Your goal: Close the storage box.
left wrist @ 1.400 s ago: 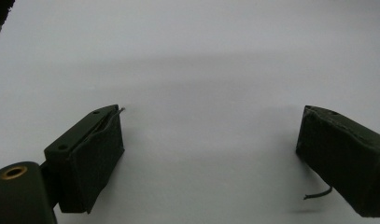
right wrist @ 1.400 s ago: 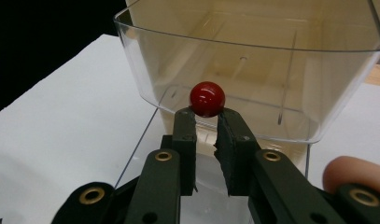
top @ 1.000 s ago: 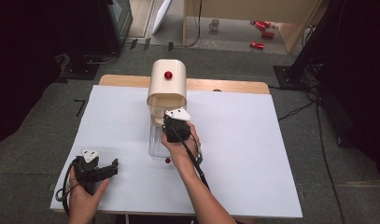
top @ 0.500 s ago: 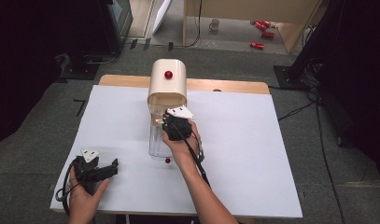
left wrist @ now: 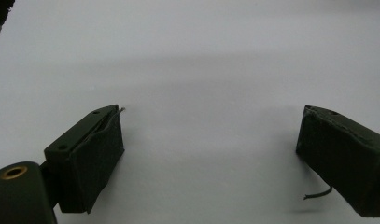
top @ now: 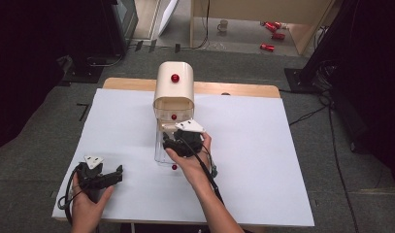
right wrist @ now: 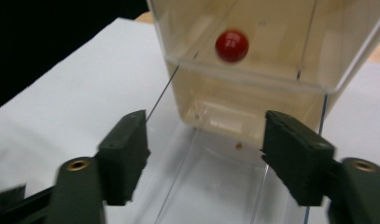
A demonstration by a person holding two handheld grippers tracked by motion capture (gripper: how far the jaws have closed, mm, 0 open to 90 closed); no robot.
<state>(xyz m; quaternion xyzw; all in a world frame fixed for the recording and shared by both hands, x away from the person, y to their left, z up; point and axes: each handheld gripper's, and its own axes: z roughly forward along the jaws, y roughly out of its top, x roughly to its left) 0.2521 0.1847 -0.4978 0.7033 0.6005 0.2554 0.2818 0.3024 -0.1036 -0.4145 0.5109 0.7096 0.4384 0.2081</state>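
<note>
Hovering over the clear drawer [top: 165,145] pulled out from a cream, round-topped box [top: 174,90], the right gripper [top: 172,144] is seen with its jaws just having been opening, now parted with nothing pressed between them. Inside the drawer a red ball [right wrist: 231,45] is seen lying near the box's mouth, apparently just let go there so it can be shut away. The left gripper [top: 118,173] is kept idle, wide open and empty, on the white table cover [top: 263,160], well apart.

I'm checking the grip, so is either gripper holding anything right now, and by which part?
Nothing is held. The right gripper has just been opening over the clear drawer, pads apart from it; the left gripper is open.
</note>
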